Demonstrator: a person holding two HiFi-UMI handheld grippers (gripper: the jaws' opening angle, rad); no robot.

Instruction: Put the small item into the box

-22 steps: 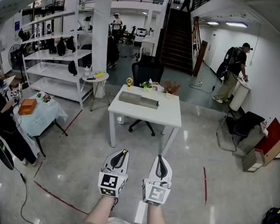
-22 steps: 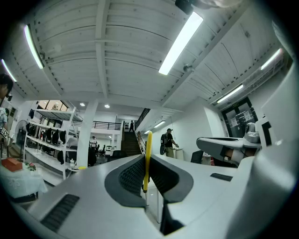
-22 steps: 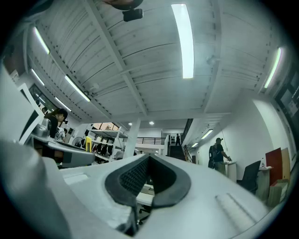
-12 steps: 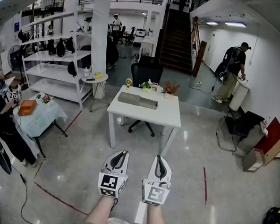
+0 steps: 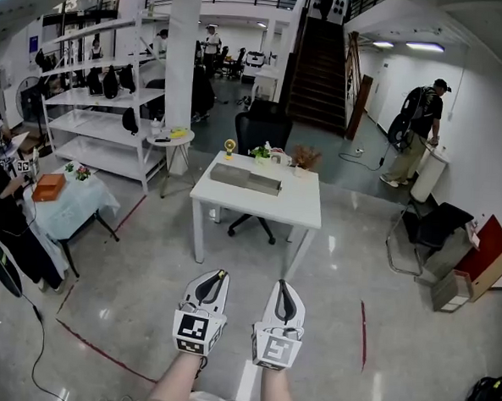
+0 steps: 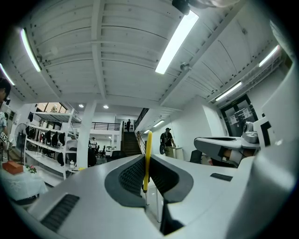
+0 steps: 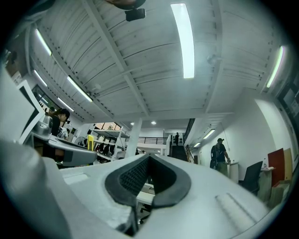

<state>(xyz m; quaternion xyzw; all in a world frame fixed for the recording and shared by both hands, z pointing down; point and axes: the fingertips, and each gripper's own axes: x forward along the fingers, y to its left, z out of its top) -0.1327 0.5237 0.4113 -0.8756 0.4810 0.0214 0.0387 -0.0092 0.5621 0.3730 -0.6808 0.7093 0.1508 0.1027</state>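
Two grippers are held side by side, low and near, over the glossy floor [image 5: 125, 315]. The left gripper [image 5: 219, 276] has its jaws pinched narrow on a thin yellow item [image 6: 147, 156] that stands up between the pads, while the right gripper [image 5: 281, 285] has its jaws pressed together with nothing between them. Farther off, well apart from both, a flat grey box [image 5: 245, 179] lies on the far side of a white table [image 5: 259, 206].

1. We can read no words or numbers anywhere here.
2. The cube [image 5: 195, 330] on the left gripper [image 5: 220, 276] shows only black and white squares, not letters.
3. The cube [image 5: 277, 348] on the right gripper [image 5: 283, 285] shows such squares too.
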